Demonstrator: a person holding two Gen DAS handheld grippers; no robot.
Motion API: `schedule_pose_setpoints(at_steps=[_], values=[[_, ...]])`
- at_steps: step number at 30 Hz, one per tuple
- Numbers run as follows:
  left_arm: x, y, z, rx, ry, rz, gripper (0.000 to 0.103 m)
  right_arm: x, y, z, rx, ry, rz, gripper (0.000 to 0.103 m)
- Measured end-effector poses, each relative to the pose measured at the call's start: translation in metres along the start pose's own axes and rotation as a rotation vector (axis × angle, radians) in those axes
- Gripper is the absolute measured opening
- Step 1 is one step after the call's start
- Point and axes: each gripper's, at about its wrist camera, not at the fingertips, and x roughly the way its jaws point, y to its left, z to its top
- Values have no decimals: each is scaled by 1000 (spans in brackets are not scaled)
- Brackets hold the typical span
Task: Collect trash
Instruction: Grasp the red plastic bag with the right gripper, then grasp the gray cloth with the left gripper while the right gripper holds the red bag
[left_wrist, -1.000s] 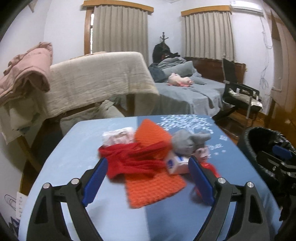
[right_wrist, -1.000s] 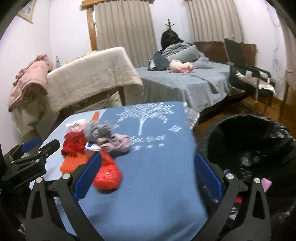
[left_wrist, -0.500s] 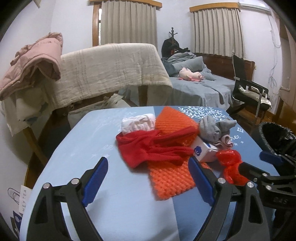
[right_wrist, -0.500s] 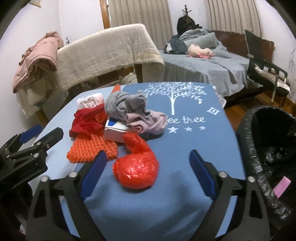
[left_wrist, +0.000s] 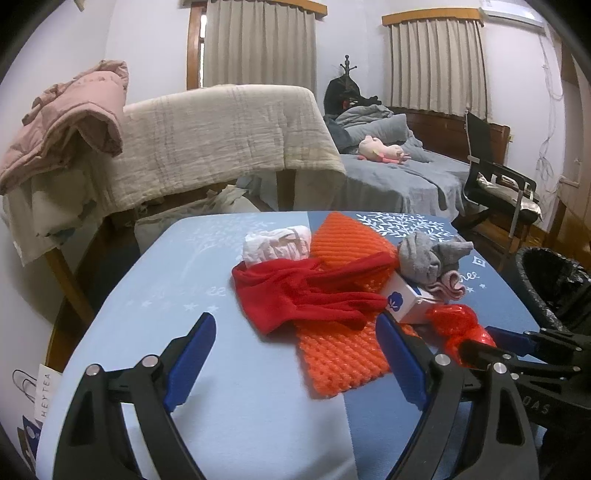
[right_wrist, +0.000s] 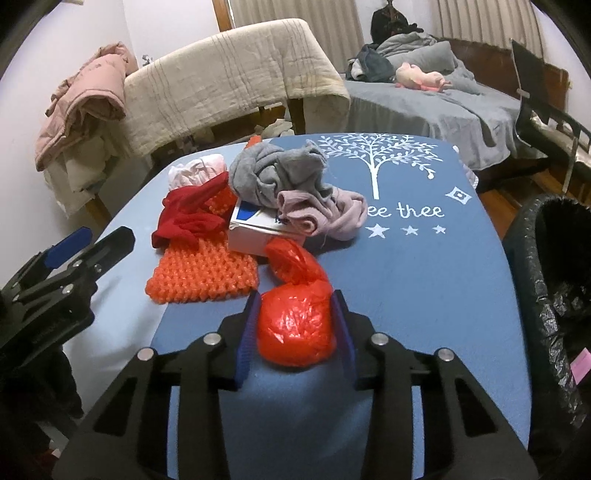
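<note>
On the near edge of the blue table, right gripper set down around the red plastic bag, a knotted, crinkled bundle. Jaws closing; the blue pads sit against both flanks of the bag's fat lower lobe, so it looks gripped or very nearly so. Bag rests on the cloth, not lifted. Grip taken low on the bulk rather than on the twisted neck, probably because the body gives the pads more to bite on.

Black-lined trash bin stands just off the table's right side, mouth open. Likely the reason this item goes first: nearest to the bin and lying free of the pile.

Left gripper hovers wide over bare cloth, nothing between its fingers, aimed toward the heap: red cloth draped over an orange knitted mat, white box tucked under a grey garment. Seems parked clear, leaving room.

Risk, as I judge it: thin plastic may slip or deform under a squeeze.
</note>
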Motion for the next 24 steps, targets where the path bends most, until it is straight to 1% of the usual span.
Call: schedule_pose_setpoints(at_steps=[4, 8, 13, 18, 24], values=[[-2, -5, 1, 10, -5, -8, 86, -13, -4, 0, 9, -28, 8, 35], [-4, -15, 5, 16, -14, -30, 86, -32, -14, 0, 26, -64, -13, 35], [1, -33, 16, 22, -23, -83, 84, -50, -38, 8, 62, -111, -46, 35], [9, -55, 31, 38, -45, -121, 82, -57, -62, 22, 87, -150, -83, 35], [27, -81, 47, 65, -61, -161, 79, -57, -83, 28, 117, -169, -105, 35]])
